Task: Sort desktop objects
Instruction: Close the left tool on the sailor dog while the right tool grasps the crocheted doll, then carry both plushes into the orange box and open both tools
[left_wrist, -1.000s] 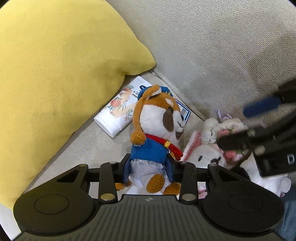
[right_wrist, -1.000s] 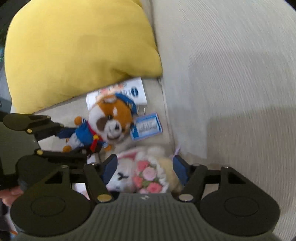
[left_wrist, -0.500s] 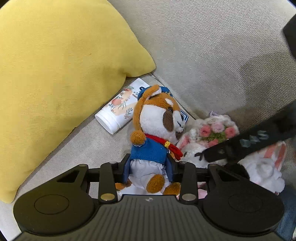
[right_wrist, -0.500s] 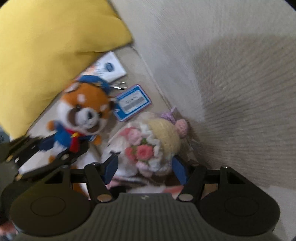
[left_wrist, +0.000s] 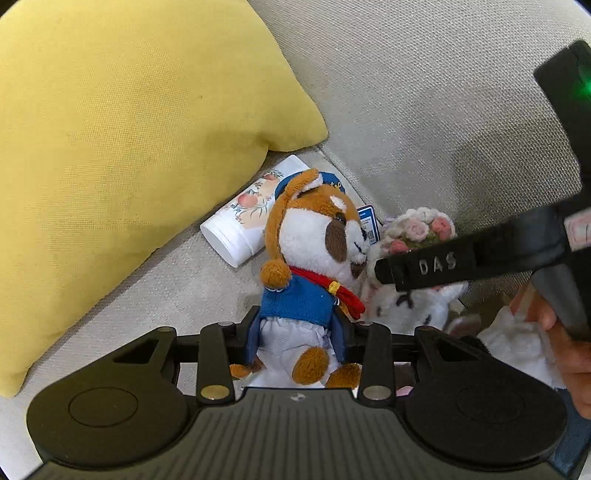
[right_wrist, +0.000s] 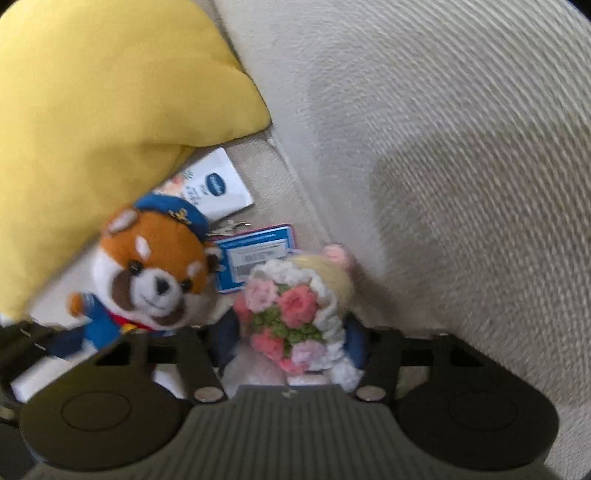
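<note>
You are mid-pickup: your left gripper (left_wrist: 295, 341) pinches the red panda plush (left_wrist: 310, 266) at the waist, on the sofa seat. Your right gripper (right_wrist: 291, 347) has just been closing around the white bunny plush (right_wrist: 295, 314), at the panda's 3 o'clock. Finish that squeeze, then lift both.

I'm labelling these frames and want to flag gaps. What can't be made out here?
- White rabbit toy: left wrist view, face crossed by the right gripper's finger.
- Tube: right wrist view, lower end under the yellow pillow.
- Blue tag: print blurred.
- Right gripper: contact with the rabbit unclear.
</note>
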